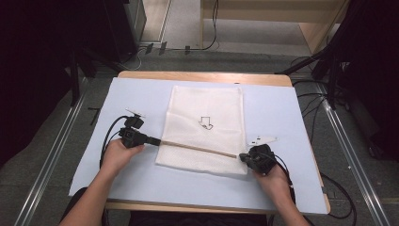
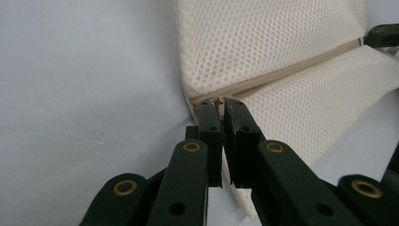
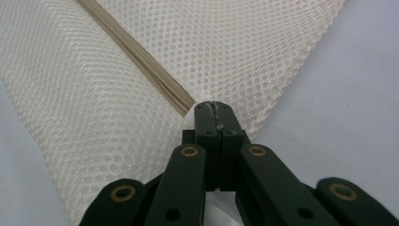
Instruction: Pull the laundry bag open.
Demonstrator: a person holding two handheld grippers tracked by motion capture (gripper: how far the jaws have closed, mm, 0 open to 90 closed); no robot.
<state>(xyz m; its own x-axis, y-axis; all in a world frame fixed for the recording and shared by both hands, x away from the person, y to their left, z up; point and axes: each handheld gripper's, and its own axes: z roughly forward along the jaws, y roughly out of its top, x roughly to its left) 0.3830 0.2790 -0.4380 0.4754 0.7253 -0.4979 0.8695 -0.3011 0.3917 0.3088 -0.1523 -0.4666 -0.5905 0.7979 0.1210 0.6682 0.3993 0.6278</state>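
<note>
My right gripper [image 3: 215, 109] clamps the mesh bag [image 1: 204, 123] at its zipper [image 1: 197, 148] end; my left gripper [image 2: 220, 104] stands slightly parted at the zipper's other end.

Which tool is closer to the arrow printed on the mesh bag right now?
Left. The left tool sits at the bag's left edge, at the zipper's end; the right tool is at its lower right corner, farther from the arrow.

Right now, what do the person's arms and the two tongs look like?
Both forearms are bare, no sleeves showing. The left tongs and right tongs are black, each trailing a black cable and topped by a pale three-cornered plate. Up close, the black linkage arms carry brass-coloured rivets.
</note>
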